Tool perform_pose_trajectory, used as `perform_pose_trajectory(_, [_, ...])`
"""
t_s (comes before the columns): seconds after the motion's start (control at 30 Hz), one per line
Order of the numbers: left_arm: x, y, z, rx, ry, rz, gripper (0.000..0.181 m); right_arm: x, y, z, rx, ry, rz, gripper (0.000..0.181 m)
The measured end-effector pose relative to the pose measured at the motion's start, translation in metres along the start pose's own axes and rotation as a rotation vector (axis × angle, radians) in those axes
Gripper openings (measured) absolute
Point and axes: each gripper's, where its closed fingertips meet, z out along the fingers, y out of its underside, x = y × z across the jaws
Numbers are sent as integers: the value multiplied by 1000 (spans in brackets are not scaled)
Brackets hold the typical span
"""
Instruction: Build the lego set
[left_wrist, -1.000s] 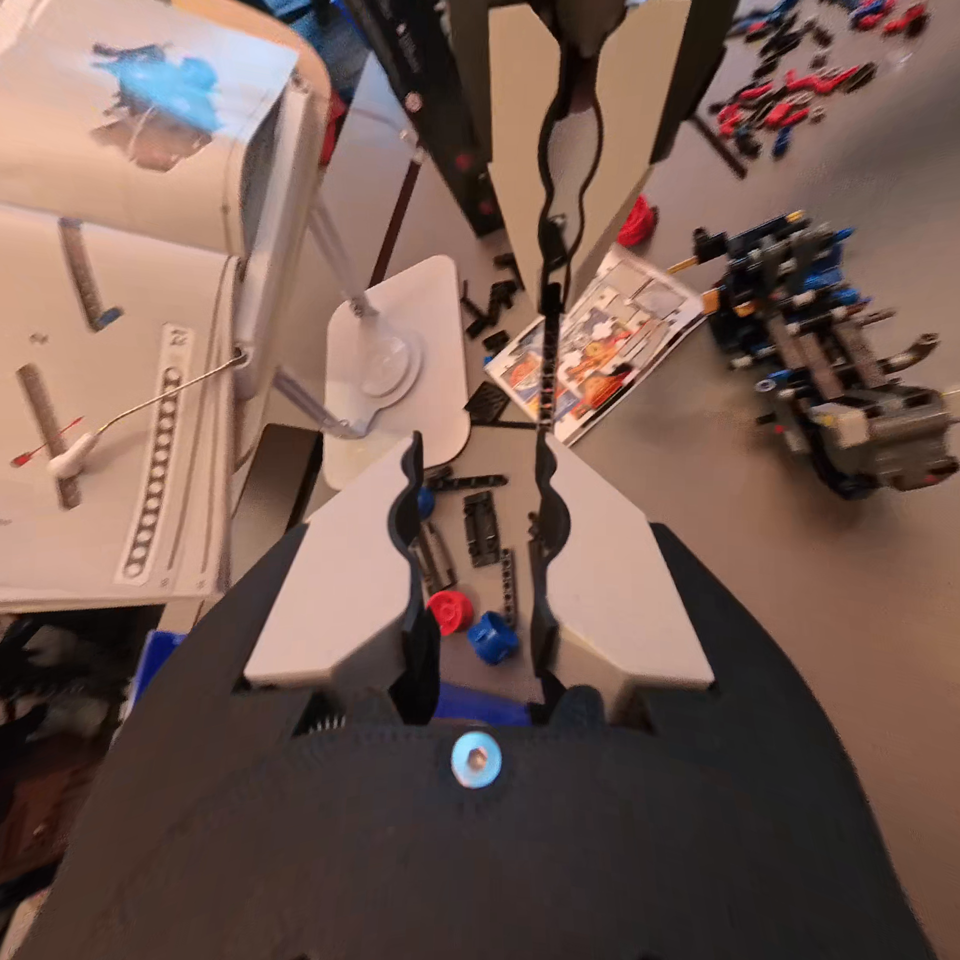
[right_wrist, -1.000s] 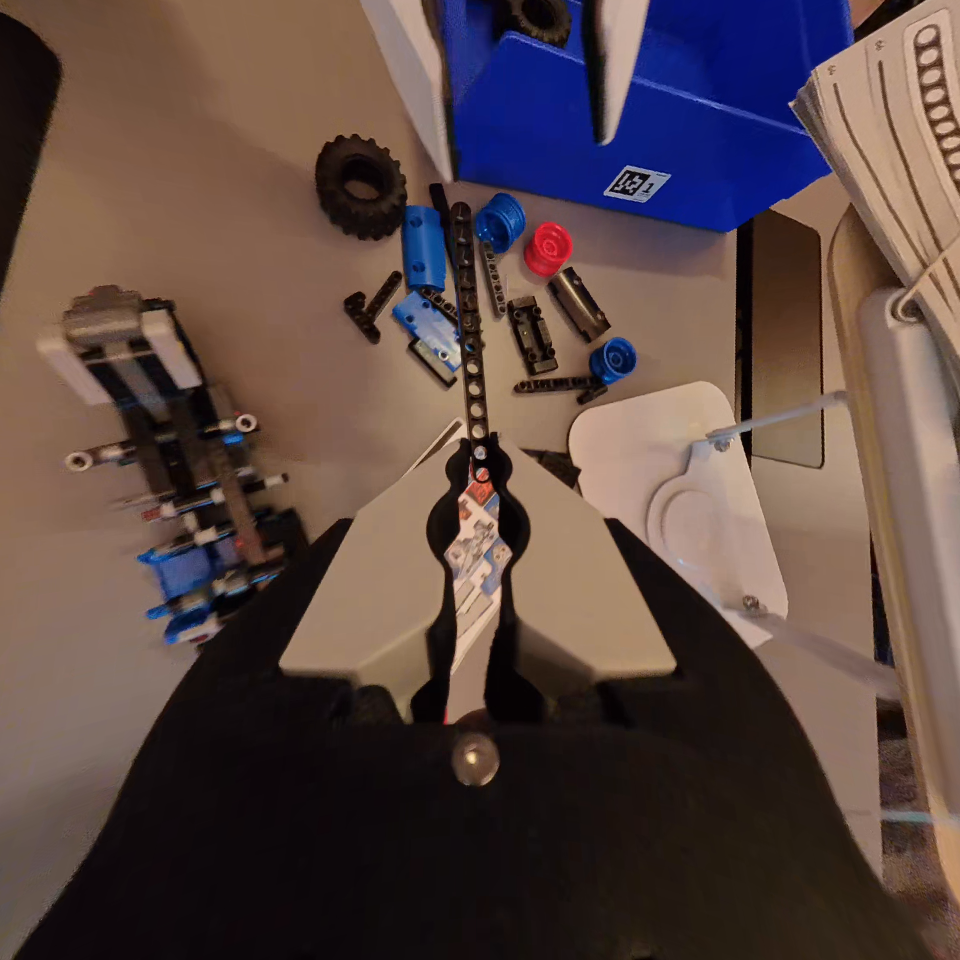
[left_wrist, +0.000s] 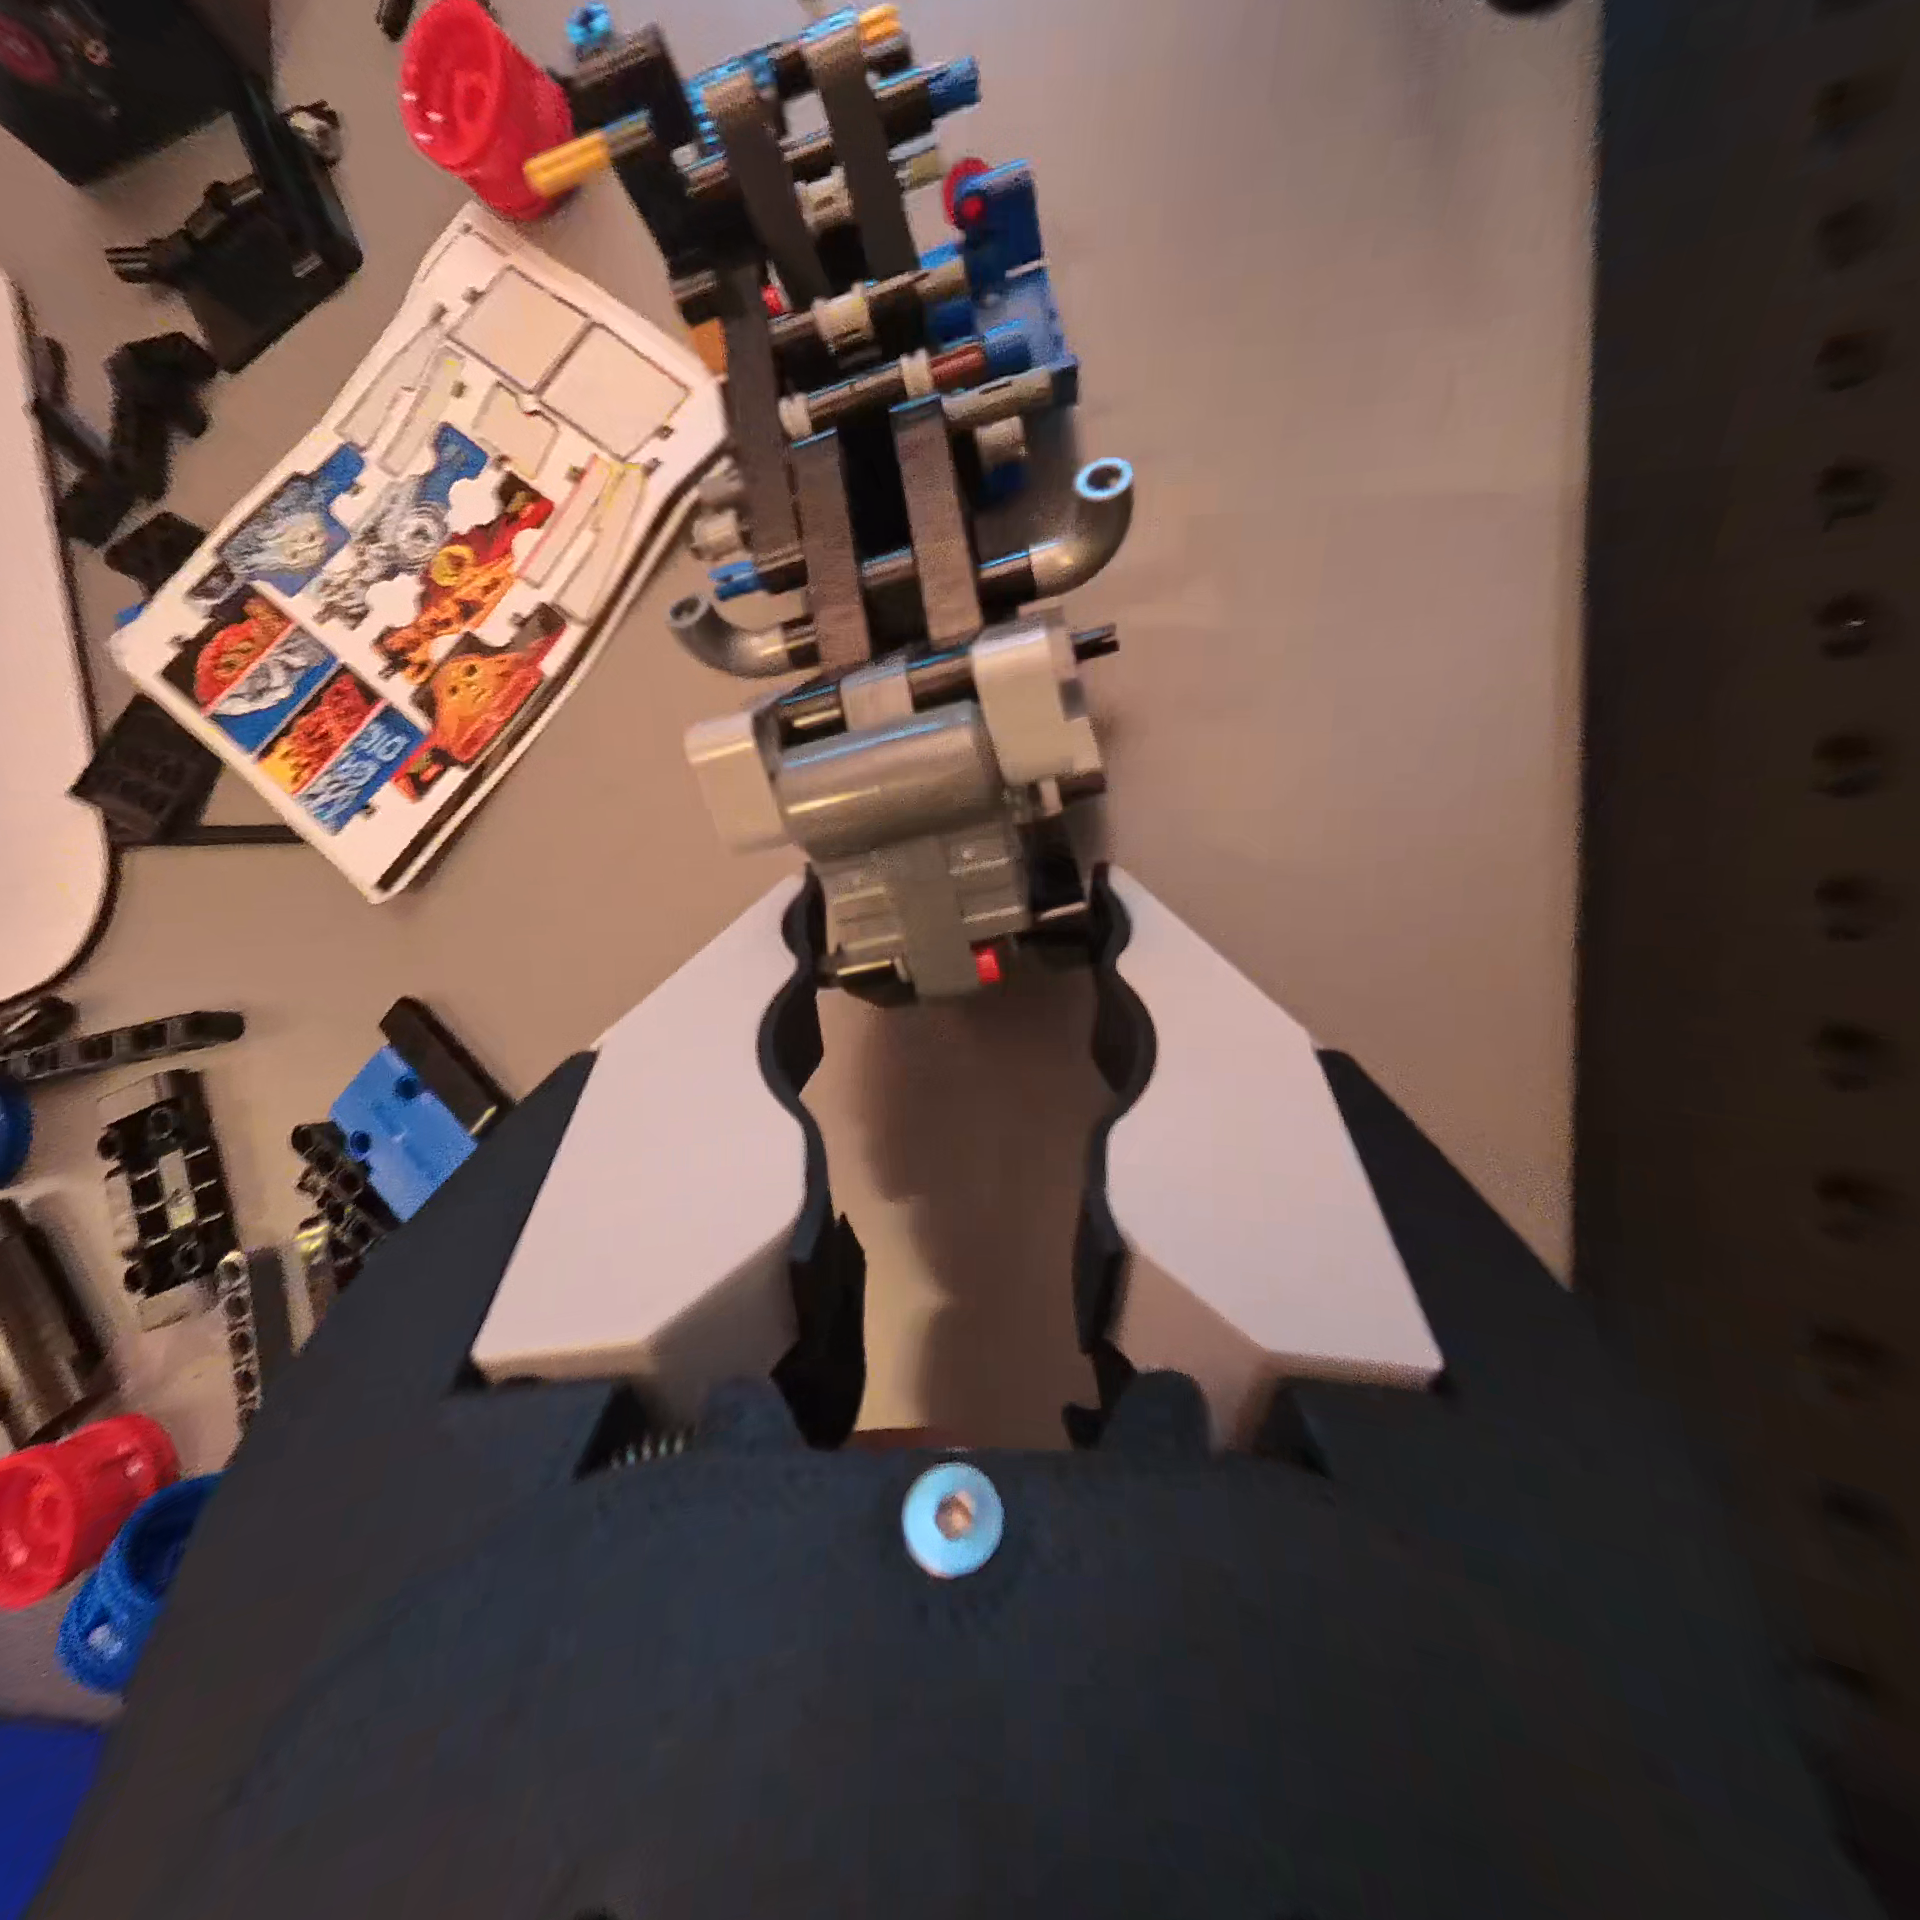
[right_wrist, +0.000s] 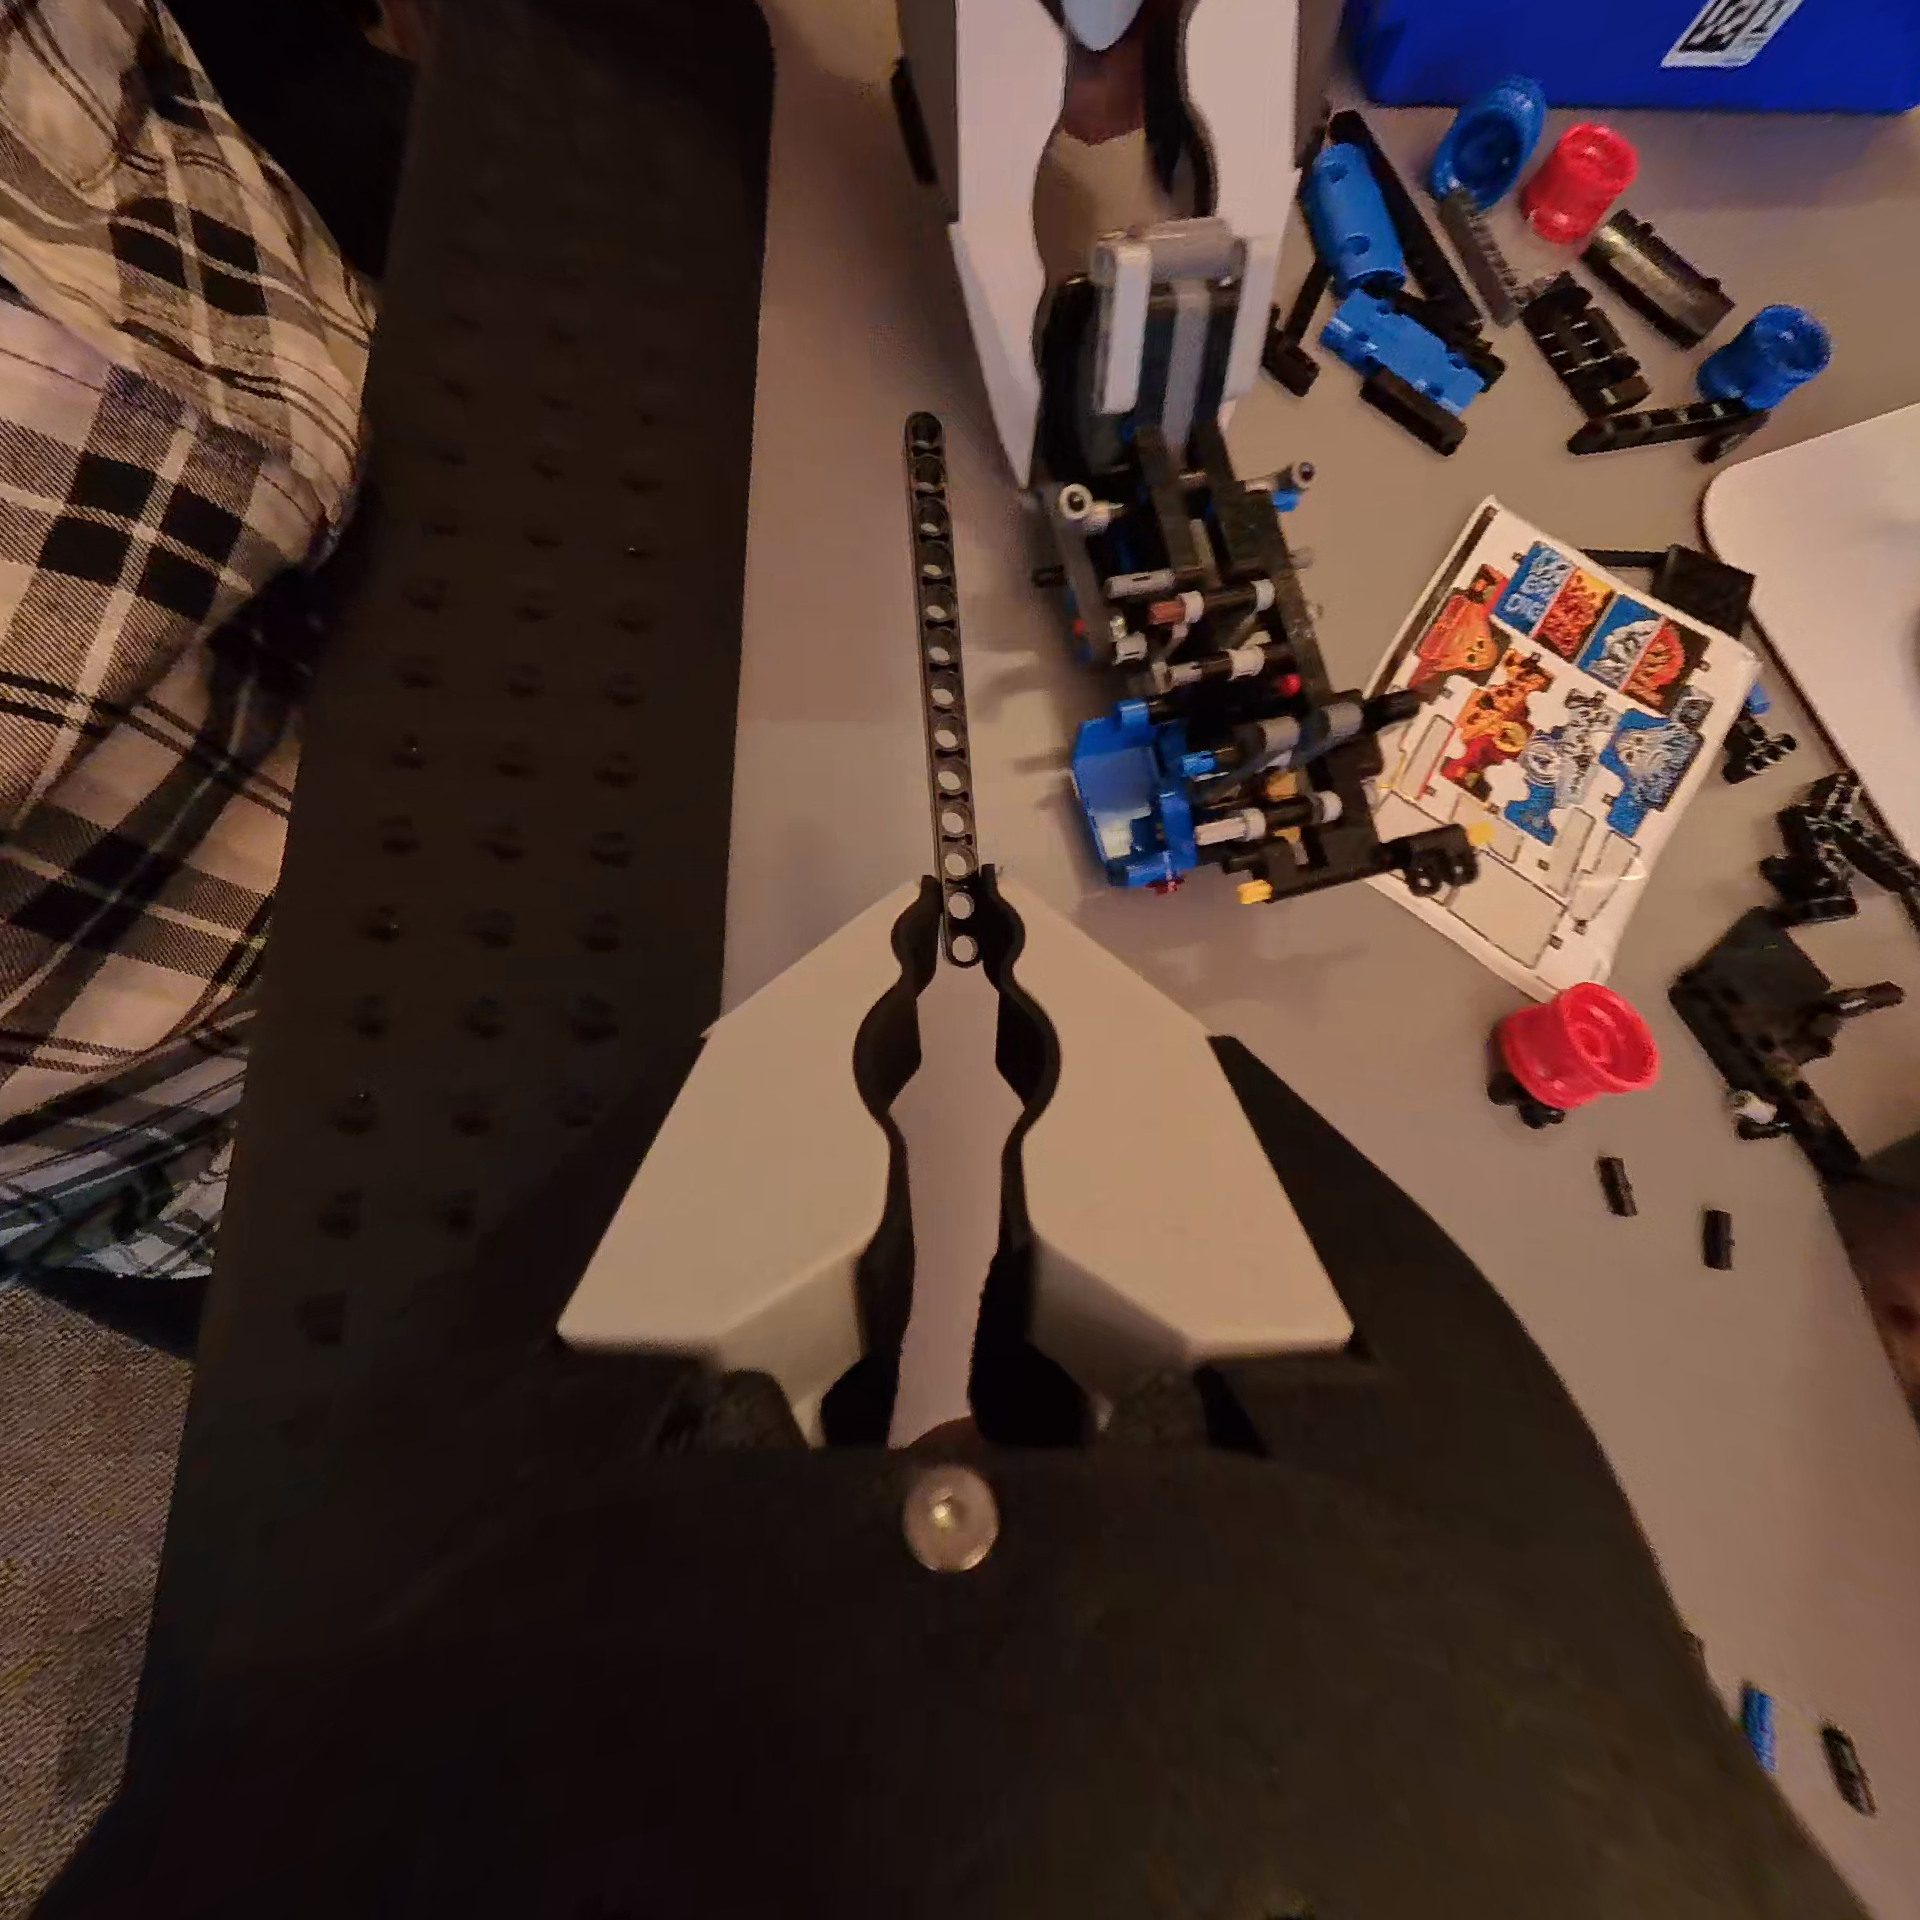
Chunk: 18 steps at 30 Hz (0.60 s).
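R gripper (right_wrist: 961, 914) pinching black beam (right_wrist: 940, 665), L gripper (left_wrist: 951, 935) astride chassis (left_wrist: 873, 436), sticker sheet (left_wrist: 416, 561)

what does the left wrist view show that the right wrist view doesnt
Only the left wrist view shows the curved grey pipes on the lego model.

Only the right wrist view shows the right gripper shut on a long black beam, and a plaid cloth.

Both show the model, the left gripper around its grey end, and the sticker sheet.

Left hand-held gripper (left_wrist: 951, 914) fingertips spread wide, flanking something grey; right hand-held gripper (right_wrist: 961, 909) pinched nearly closed around something thin.
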Motion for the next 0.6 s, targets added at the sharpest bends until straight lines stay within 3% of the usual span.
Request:
perform_pose_trajectory(0.23, [-7, 3, -2, 33, -40, -27, 47, -4, 10, 17, -40, -11, 1, 5])
perform_pose_trajectory(0.6, [-33, 41, -22, -15, -110, -126, 55, 2, 37, 43, -138, -11, 33, 5])
